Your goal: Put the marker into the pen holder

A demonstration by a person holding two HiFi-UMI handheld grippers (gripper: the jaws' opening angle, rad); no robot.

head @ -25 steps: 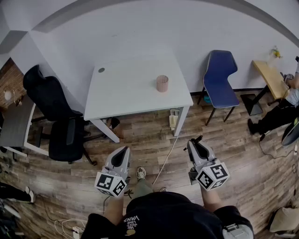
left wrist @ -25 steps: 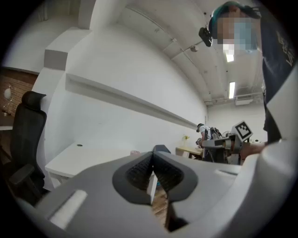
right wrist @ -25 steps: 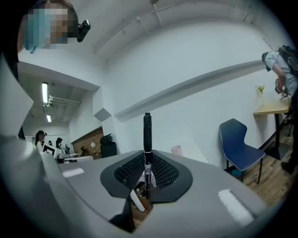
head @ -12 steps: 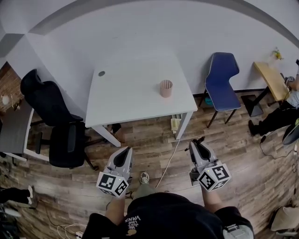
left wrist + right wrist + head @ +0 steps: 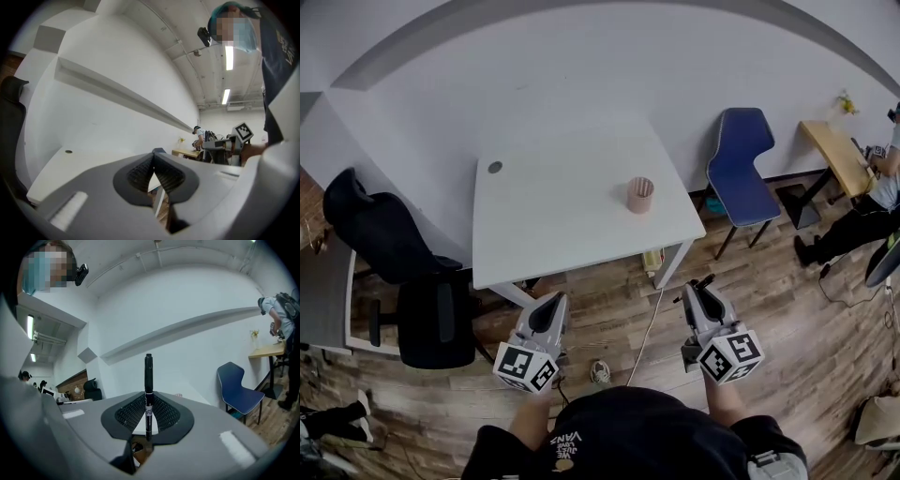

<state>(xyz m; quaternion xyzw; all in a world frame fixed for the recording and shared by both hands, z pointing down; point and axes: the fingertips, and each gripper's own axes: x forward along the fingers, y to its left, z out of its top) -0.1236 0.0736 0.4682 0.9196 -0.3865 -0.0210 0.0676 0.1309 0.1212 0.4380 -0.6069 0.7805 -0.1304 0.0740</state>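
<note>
Since the earlier frames the white table and the pen holder have slid lower in the head view, closer to the grippers. The black office chair has drifted toward the left edge. Both grippers sit at about the same spots low in the frame.

Nearest, lower left of centre: left gripper, jaws closed together with nothing between them, over the wood floor. Lower right of centre: right gripper, jaws clamped on the black marker. In the right gripper view the marker stands upright between the pads, its top well above them.

Further out, the table's front edge is just past the gripper tips. The pinkish pen holder stands upright on the table's right half, well apart from the marker. What is inside it is too small to tell. A small round grommet sits in the tabletop's far left corner.

A blue chair is to the right of the table. A wooden side table is at the upper right edge.
</note>
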